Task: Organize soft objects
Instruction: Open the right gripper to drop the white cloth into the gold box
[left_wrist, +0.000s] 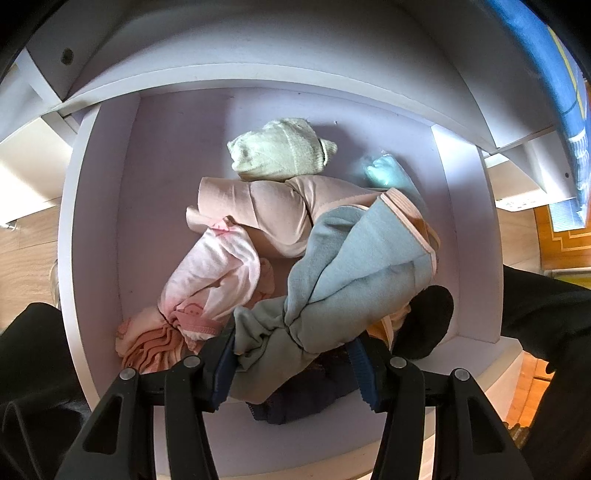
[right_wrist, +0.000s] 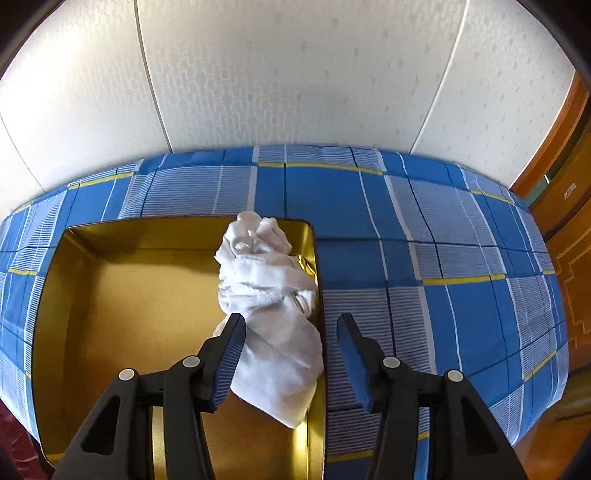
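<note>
Over the open white drawer (left_wrist: 92, 229) your left tongs (left_wrist: 295, 363) point steeply down and are clamped on a bunched grey-blue garment (left_wrist: 354, 273), its gathered end squeezed between the two blue pads while the rest of it, edged with a peach band, lies up and to the right across the heap. Beside it in the drawer you have a pale pink printed garment (left_wrist: 210, 273) at the left, a beige one (left_wrist: 266, 206) behind that, a cream knitted piece (left_wrist: 277, 147) near the back wall, a small light-blue item (left_wrist: 384, 170) at the back right, and something black (left_wrist: 432, 321) at the right front (a dark navy piece (left_wrist: 306, 391) also shows under the grey-blue one, just below your tongs). Your right tongs (right_wrist: 291, 360) stand apart over a gold tin box (right_wrist: 122, 295) that sits on a bed covered in a blue checked sheet (right_wrist: 424, 229). A crumpled white cloth (right_wrist: 269, 295) lies inside the box along its right wall; its lower end sits between the pads, close against the left pad, with a clear gap to the right pad, which hangs over the sheet outside the box. Nothing is gripped on that side. White patterned wall panels (right_wrist: 258, 74) rise behind the bed, and brown wood shows at the far right.
</note>
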